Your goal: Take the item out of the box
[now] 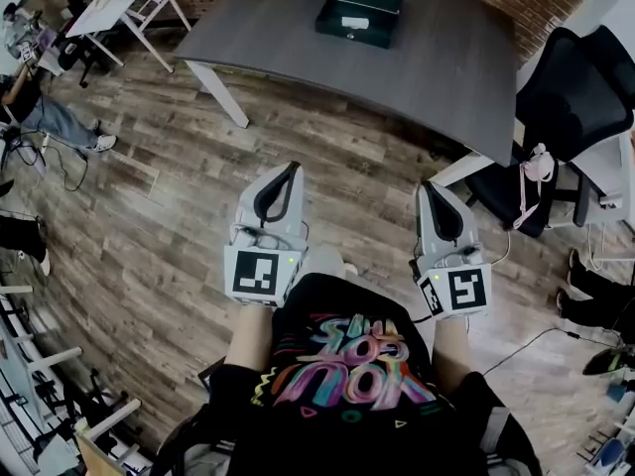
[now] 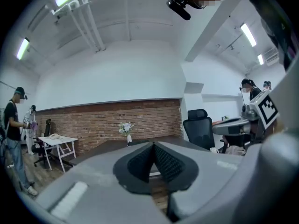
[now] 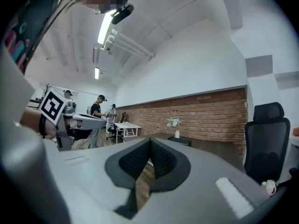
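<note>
A dark green box [image 1: 360, 11] with its lid down lies on the far part of a grey table [image 1: 298, 38]; the right gripper view shows the box [image 3: 180, 141] as a low dark shape beyond the jaws. I hold both grippers close to my body, well short of the table. My left gripper [image 1: 291, 170] is shut, its jaws meeting with nothing between them [image 2: 153, 145]. My right gripper [image 1: 433, 188] is shut and empty too [image 3: 149, 141]. The item inside the box is hidden.
A black office chair [image 1: 568, 97] stands right of the table, with a pink thing hanging near it. A small white table [image 1: 124, 3] stands far left, where people stand. A small vase of flowers [image 3: 175, 125] sits on the grey table. Cables trail over the wooden floor.
</note>
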Demonstrator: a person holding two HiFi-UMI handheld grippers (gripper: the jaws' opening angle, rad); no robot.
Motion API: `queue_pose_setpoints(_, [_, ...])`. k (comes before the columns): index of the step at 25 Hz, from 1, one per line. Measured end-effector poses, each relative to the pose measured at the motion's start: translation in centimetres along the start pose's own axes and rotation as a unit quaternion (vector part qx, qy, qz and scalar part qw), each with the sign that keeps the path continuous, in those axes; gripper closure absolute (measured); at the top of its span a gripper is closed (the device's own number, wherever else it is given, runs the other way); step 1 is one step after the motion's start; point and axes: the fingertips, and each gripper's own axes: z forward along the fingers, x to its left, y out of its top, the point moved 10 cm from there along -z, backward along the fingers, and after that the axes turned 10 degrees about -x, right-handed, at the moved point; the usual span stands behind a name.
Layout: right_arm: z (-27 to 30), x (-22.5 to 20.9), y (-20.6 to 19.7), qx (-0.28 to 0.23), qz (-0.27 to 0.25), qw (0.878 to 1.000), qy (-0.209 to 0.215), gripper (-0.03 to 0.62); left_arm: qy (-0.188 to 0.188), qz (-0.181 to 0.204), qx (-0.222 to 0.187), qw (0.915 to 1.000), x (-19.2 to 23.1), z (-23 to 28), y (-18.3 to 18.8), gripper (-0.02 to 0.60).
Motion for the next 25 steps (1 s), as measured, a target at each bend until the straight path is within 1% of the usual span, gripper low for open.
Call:
queue_pose_setpoints(6, [0.9,-1.1,-1.0,0.003,0.011,1.000,0.006,0.592,0.010,0.003,0.002,0.9999,0.1,1.2,-0.4,0.581])
queue_pose_setpoints(11, [4.1,-2.4,-2.1,0.008,0.010,1.000,0.005,0.592,0.006,0.004,-0.002,1.0000,1.8,4.5,-1.1,0.581])
queue_pose_setpoints(15, [8.4,-3.9,-2.7,0.010,0.005,1.000,-0.001,0.592,-0.004,0.003,-0.003,1.0000,4.6,8.7,-1.6,0.581])
queue_pose_setpoints(19, [13.4,-5.5,-2.8,0.010,0.000,1.000,-0.019,0.592,-0.023,0.001,-0.006,0.9997,8.2,13.6,-1.5,0.581])
queue_pose_setpoints(25, [20.5,-6.6,-2.5,0.006,-0.007,0.999,-0.032,0.592,-0.048,0.003,-0.007,0.9988,12.9,19.6,-1.6,0.581])
